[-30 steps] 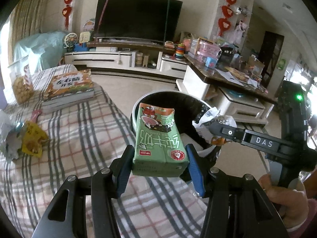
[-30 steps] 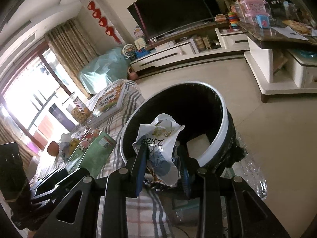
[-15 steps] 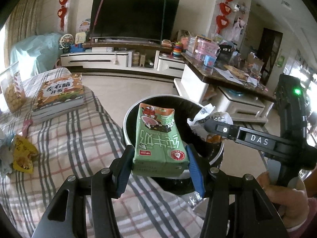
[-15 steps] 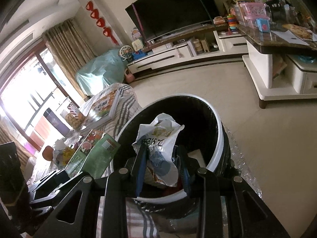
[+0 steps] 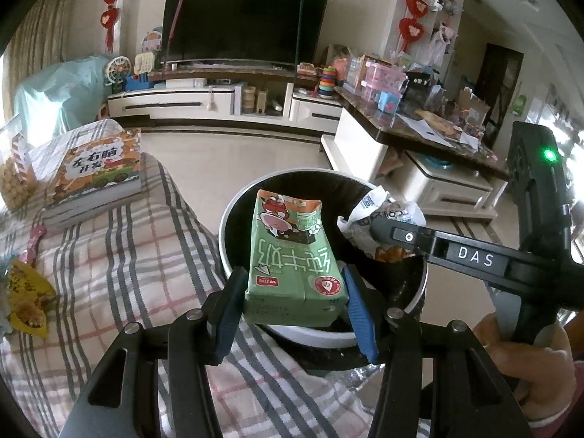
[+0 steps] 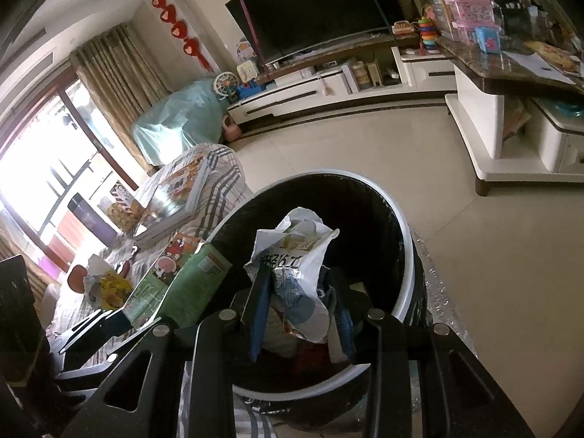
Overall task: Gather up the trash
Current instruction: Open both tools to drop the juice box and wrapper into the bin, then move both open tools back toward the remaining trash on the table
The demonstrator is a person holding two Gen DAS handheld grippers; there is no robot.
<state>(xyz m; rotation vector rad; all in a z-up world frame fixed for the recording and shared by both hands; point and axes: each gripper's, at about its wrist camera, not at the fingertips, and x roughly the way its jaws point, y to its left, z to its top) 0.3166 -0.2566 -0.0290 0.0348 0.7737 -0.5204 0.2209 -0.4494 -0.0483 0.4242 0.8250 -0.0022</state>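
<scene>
Trash first: a yellow wrapper (image 5: 29, 301) lies on the plaid tabletop (image 5: 120, 273) at far left, near its edge. The left claw (image 5: 294, 304) grips a green milk carton (image 5: 294, 255) over the bin (image 5: 233, 219) rim. Right claw (image 6: 297, 314), jaws just easing apart, pinches a crumpled white bag (image 6: 295, 270) above the bin's mouth. Bare floor (image 6: 492, 255) lies beyond.

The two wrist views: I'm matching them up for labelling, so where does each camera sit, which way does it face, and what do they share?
Left wrist: on the left gripper, looking forward and down at its green milk carton over the trash bin; a hand shows.
Right wrist: on the right gripper, facing down at the crumpled white wrapper between its fingers.
Shared: bin, carton, wrapper, television.
</scene>
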